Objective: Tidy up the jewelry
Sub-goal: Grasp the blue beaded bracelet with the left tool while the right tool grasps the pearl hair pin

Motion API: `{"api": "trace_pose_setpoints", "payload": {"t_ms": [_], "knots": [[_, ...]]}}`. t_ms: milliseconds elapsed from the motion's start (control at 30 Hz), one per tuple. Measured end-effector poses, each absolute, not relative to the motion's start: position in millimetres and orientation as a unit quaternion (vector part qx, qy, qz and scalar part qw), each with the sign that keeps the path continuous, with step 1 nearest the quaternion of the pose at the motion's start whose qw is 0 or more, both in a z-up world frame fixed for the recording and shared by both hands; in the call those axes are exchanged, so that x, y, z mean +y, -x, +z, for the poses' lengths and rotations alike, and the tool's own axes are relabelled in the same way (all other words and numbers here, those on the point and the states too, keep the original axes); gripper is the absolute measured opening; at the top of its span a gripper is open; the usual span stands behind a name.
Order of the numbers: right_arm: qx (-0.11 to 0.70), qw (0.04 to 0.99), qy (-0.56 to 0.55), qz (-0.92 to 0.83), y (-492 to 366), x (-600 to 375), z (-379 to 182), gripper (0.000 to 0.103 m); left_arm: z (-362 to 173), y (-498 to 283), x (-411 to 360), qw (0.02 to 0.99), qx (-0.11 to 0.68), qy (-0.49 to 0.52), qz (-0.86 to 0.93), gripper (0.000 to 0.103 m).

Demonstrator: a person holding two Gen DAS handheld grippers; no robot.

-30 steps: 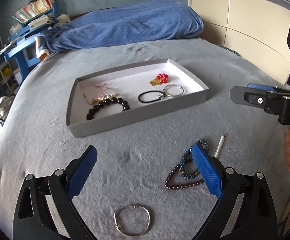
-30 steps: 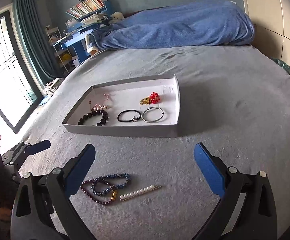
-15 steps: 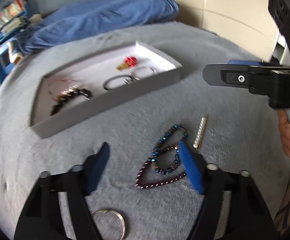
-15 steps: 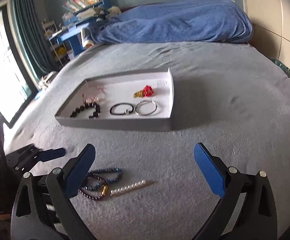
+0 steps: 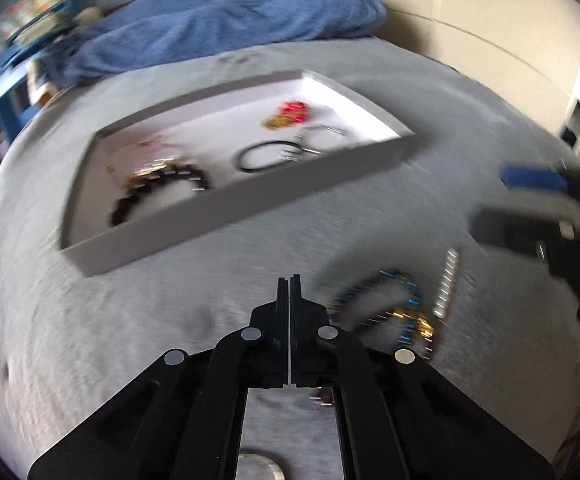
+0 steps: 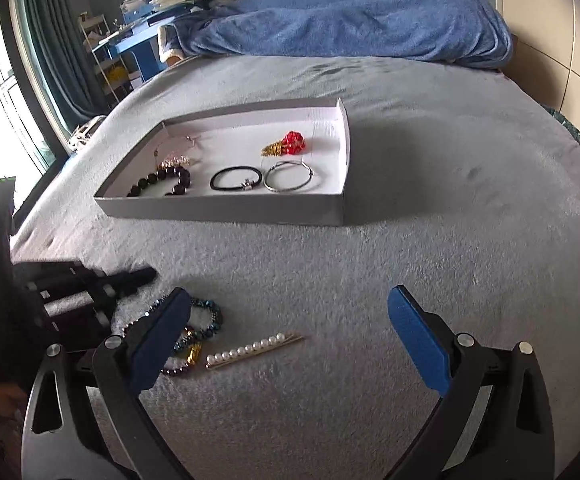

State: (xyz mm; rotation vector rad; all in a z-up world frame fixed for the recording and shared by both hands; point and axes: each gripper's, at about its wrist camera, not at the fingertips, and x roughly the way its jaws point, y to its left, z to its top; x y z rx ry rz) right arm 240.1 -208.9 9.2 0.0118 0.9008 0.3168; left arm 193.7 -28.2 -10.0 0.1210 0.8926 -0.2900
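Note:
A white tray (image 6: 342, 184) on the grey bed holds a black bead bracelet (image 6: 161, 182), a black hair tie (image 6: 235, 178), a silver hoop (image 6: 290, 176) and a red and gold charm (image 6: 287, 144). On the blanket lie tangled blue and purple bead bracelets (image 6: 201, 332) and a pearl hair clip (image 6: 249, 350). My left gripper (image 5: 289, 284) is shut with nothing seen between its tips, just left of the bracelets (image 5: 394, 304). My right gripper (image 6: 290, 340) is open and empty above the pearl clip. A silver ring (image 5: 255, 466) lies under the left gripper.
A blue blanket (image 6: 350, 16) is piled at the far end of the bed. A blue shelf with books (image 6: 157, 4) and a window with curtains stand at the left. A cream wall panel (image 5: 470, 12) runs along the right side.
My left gripper has shut its jaws and moved forward beside the bead bracelets. The left view is blurred by motion. My right gripper stays open and has lowered a little.

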Motion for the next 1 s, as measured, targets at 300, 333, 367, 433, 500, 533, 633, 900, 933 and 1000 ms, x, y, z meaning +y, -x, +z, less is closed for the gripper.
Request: {"api": "trace_pose_setpoints", "payload": {"t_ms": [300, 333, 367, 433, 500, 533, 633, 900, 933, 1000], "knots": [[0.459, 0.877, 0.014, 0.141, -237.8, -207.3, -6.2, 0.097, -10.3, -195.6, -32.9, 0.872, 0.447, -0.027, -0.198, 0.017], [0.459, 0.877, 0.014, 0.140, -237.7, -208.0, -6.7, 0.097, -12.7, -194.5, -37.8, 0.868, 0.450, -0.036, -0.204, 0.019], [0.460, 0.877, 0.013, 0.139, -237.6, -208.5, -7.1, 0.097, -15.7, -193.7, -41.7, 0.864, 0.455, -0.043, -0.209, 0.019], [0.461, 0.876, 0.013, 0.138, -237.6, -208.8, -8.0, 0.097, -22.2, -191.2, -48.0, 0.859, 0.462, -0.057, -0.212, 0.019], [0.462, 0.876, 0.014, 0.139, -237.8, -207.8, -8.8, 0.097, -24.2, -190.0, -50.0, 0.858, 0.464, -0.062, -0.213, 0.018], [0.463, 0.875, 0.016, 0.139, -237.6, -206.8, -9.5, 0.097, -23.0, -189.4, -49.5, 0.858, 0.464, -0.062, -0.212, 0.009], [0.466, 0.873, 0.016, 0.144, -237.3, -205.0, -10.8, 0.096, -20.9, -188.3, -48.7, 0.860, 0.461, -0.069, -0.208, 0.008], [0.481, 0.859, 0.030, 0.171, -230.7, -193.3, -19.1, 0.069, -4.0, -195.1, -17.3, 0.889, 0.434, -0.056, -0.135, 0.008], [0.484, 0.857, 0.033, 0.174, -229.9, -191.2, -20.5, 0.067, -3.0, -196.6, -12.0, 0.890, 0.434, -0.051, -0.127, 0.008], [0.488, 0.854, 0.033, 0.179, -228.8, -188.9, -22.6, 0.063, -1.4, -199.9, 2.6, 0.893, 0.436, -0.034, -0.103, 0.008]]}}
